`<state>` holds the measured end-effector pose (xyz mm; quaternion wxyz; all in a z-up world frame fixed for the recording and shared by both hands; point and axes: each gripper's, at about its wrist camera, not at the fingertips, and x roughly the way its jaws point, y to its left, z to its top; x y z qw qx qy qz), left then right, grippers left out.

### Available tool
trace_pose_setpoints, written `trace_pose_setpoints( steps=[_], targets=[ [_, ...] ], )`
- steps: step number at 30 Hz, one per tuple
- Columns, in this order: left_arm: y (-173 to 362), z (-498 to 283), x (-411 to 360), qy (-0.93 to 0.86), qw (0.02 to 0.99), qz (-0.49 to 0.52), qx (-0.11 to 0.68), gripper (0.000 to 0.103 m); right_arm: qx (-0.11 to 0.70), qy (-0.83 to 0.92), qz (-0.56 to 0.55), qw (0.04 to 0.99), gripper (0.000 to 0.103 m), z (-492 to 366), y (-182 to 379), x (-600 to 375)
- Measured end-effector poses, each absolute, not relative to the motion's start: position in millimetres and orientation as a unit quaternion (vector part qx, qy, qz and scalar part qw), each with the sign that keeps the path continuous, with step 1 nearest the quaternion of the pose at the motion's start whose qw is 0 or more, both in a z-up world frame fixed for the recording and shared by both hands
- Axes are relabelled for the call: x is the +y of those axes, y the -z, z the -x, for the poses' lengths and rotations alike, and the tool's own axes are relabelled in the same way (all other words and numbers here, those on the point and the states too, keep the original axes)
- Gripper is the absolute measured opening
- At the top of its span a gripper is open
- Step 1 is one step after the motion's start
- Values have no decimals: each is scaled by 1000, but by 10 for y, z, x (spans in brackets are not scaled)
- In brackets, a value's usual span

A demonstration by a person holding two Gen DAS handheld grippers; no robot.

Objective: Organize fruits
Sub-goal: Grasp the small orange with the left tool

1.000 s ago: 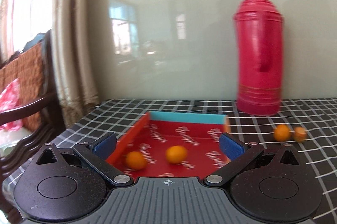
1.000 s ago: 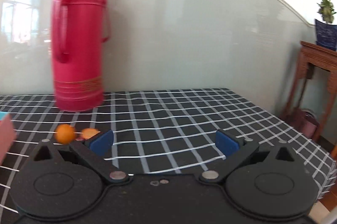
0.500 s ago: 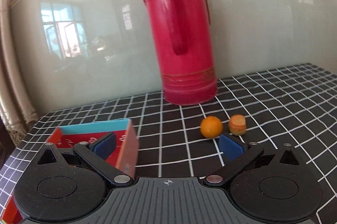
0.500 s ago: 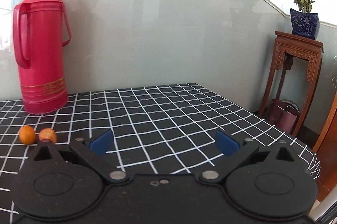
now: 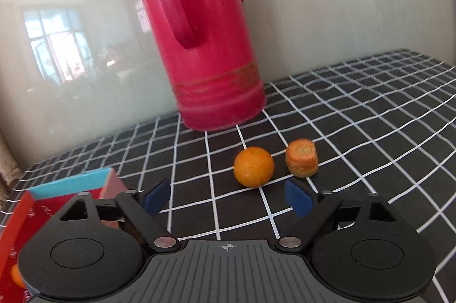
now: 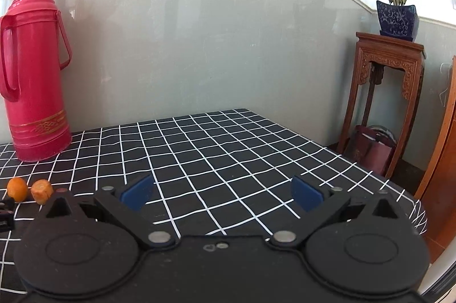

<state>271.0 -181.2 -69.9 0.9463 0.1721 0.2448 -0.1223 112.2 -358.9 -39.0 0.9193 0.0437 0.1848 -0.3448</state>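
Left wrist view: the left gripper [image 5: 228,196] gapes wide and empty, the orange [image 5: 253,167] on the checked cloth just ahead, beside a carrot stub [image 5: 302,162] — centre on the fruit alone before closing.

Right wrist view: the right gripper [image 6: 222,193] hangs spread and empty — well apart from the orange [image 6: 17,189].

Glossy red plastic flask [image 5: 199,41], dimpled orange [image 5: 253,166], matt checked cloth [image 6: 228,149].

The left tool [image 5: 228,196] has swung from the red tray [image 5: 25,206] to the orange [image 5: 253,167].
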Motion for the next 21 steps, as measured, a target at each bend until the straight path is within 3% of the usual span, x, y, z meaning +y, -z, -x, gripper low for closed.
trace_pose_setpoints(
  steps=[5, 14, 20, 21],
  targets=[
    [800, -2892, -1897, 131, 941, -174, 258, 75, 183, 334, -52, 923, 97, -1146, 370, -3575],
    [853, -3058, -1959, 147, 939, -158, 266, 74, 191, 306, -39, 932, 97, -1239, 385, -3422],
    [866, -3082, -1983, 160, 938, -155, 267, 38, 193, 303, -38, 932, 97, -1255, 391, -3395],
    [864, -3067, -1983, 157, 938, -156, 267, 39, 194, 303, -38, 932, 97, -1263, 392, -3397]
  ],
)
